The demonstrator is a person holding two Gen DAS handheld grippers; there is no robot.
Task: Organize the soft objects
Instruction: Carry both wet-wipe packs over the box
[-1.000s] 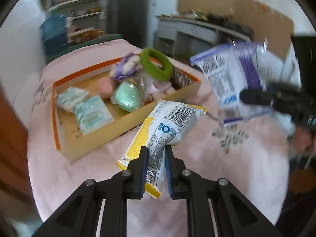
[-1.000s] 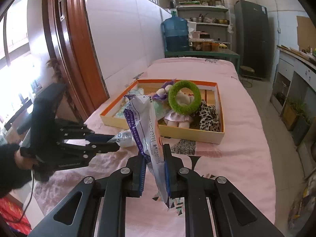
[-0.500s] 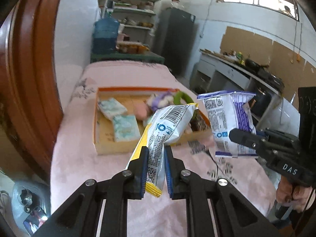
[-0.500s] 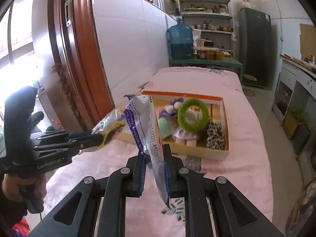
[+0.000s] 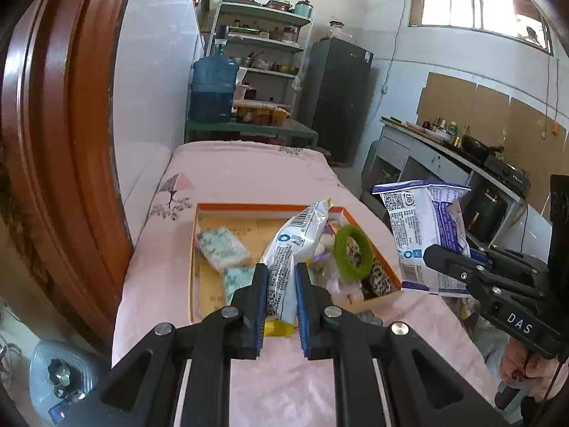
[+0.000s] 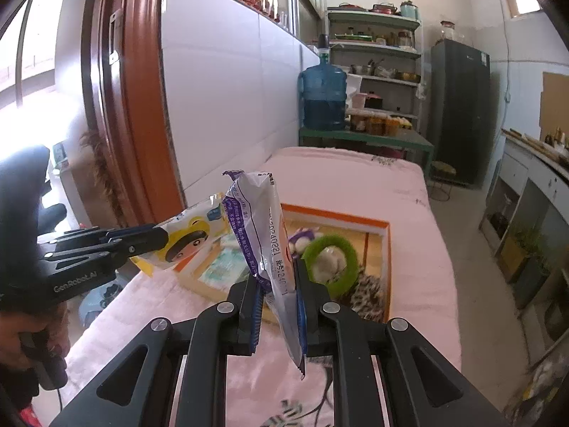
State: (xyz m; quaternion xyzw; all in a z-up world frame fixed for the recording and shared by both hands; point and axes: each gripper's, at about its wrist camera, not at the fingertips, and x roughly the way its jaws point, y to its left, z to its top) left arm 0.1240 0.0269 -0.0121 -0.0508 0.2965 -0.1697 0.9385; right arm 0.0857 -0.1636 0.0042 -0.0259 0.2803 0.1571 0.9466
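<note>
Box (image 5: 193,249) holds tissue packs (image 5: 221,249), green ring (image 5: 352,258); left tool (image 5: 277,281) clamps yellow bag (image 5: 288,249), right tool (image 6: 277,281) purple bag (image 6: 265,227).

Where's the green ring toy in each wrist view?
Left wrist: green ring right of centre, in the orange-rimmed box, beside the left gripper.
Right wrist: green ring centre-right, just beyond the right gripper.
Shared landmark: blue water jug.

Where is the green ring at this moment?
The green ring lies in the orange-rimmed box, at its right side in the left wrist view, upon the plush toys and behind the yellow packet.
</note>
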